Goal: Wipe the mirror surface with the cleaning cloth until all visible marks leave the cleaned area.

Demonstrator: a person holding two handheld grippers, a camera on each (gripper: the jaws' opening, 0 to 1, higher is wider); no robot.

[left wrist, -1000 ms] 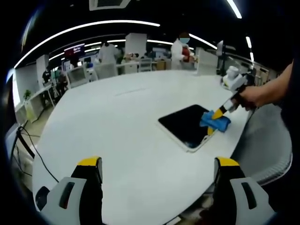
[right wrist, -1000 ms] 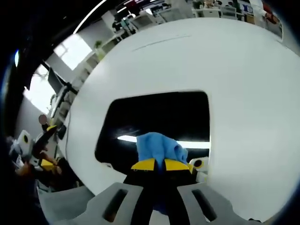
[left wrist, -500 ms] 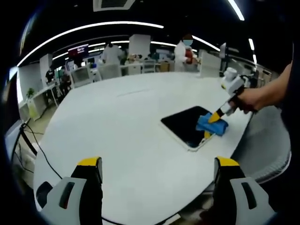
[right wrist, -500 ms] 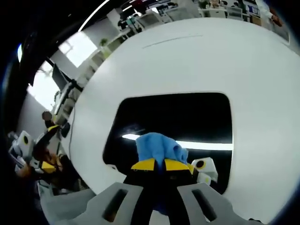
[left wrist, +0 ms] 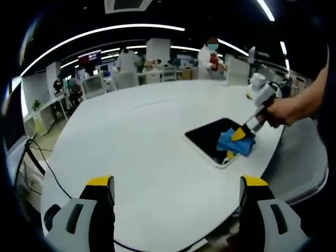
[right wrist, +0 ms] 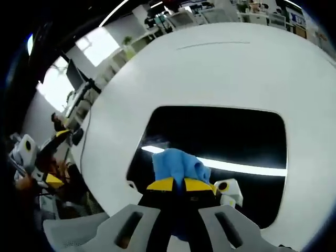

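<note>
Right gripper: the yellow-tipped right gripper (right wrist: 176, 185) has its jaws clamped together on a crumpled blue cleaning cloth (right wrist: 176, 165), pressing it down onto the mirror.
Cloth: bunched directly ahead of the right jaw tips, touching the glass.
Mirror: a dark rectangular mirror with rounded corners (right wrist: 231, 136) lies flat beneath and beyond the right gripper; a bright light strip reflects across it.
Left gripper: the left gripper (left wrist: 176, 186) hovers with jaws spread wide, holding nothing; the mirror lies well ahead, toward its right.
Table: a large white round-edged table (left wrist: 131, 136) carries the mirror.
Hand: a person's hand (left wrist: 281, 111) grips the right gripper's handle.
</note>
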